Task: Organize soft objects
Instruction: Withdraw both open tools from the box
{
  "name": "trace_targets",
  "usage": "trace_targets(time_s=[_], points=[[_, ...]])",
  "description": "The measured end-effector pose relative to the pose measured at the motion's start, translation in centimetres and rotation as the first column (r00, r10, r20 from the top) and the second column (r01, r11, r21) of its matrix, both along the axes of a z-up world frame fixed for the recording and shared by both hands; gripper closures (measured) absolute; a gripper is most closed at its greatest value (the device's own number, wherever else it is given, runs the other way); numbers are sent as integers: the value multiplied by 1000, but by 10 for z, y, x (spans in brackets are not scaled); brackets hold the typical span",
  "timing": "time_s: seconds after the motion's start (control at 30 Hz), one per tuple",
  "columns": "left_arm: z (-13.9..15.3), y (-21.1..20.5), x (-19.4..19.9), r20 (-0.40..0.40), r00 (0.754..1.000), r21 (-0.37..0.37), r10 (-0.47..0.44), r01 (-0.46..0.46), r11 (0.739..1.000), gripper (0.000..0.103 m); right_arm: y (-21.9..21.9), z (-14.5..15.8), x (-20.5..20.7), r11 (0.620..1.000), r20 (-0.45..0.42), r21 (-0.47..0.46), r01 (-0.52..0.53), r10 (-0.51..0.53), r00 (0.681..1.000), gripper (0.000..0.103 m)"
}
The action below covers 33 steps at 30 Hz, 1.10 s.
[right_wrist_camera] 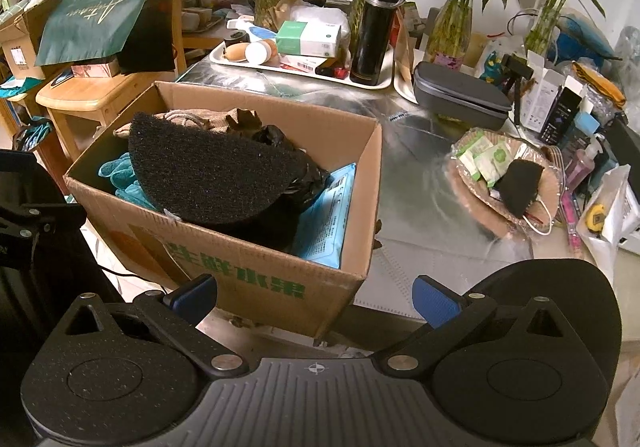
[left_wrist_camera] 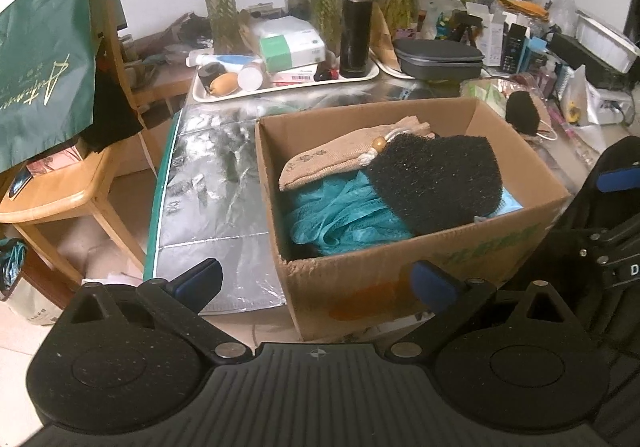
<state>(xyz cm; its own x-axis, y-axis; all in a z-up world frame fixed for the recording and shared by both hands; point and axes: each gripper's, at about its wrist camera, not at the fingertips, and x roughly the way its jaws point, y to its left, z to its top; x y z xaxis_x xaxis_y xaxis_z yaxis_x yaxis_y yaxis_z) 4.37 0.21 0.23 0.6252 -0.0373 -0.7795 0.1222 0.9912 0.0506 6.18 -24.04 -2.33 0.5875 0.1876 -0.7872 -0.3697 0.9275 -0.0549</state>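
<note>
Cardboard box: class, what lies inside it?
Inside the cardboard box: black sponge topmost, over teal mesh puff, burlap pouch, blue packet, black bag. Anything beneath is hidden.

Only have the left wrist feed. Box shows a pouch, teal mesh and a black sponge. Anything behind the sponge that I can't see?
Observer: Yes, a crumpled black plastic bag sits behind the black sponge in the cardboard box.
Operator: Right tongs holding anything?
Observer: No. The right tongs are open and empty, just short of the box's near corner.
Operator: Soft stuff left on the table?
Observer: A woven basket right of the box holds a small black sponge piece beside green-and-white packets.
</note>
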Motion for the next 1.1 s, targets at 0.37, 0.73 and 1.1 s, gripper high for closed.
trace_targets(time_s=[0.37, 0.73, 1.1], points=[[0, 2, 4, -4, 1000, 6, 5, -5, 1000, 0, 1, -2, 0, 1000, 5, -9, -3, 3, 1000, 0], [1, 2, 4, 1, 1000, 4, 4, -4, 1000, 0, 2, -2, 1, 1000, 6, -10, -1, 1, 1000, 0], [0, 4, 4, 4, 1000, 16, 25, -25, 1000, 0, 2, -2, 0, 1000, 5, -10, 2, -2, 1000, 0]])
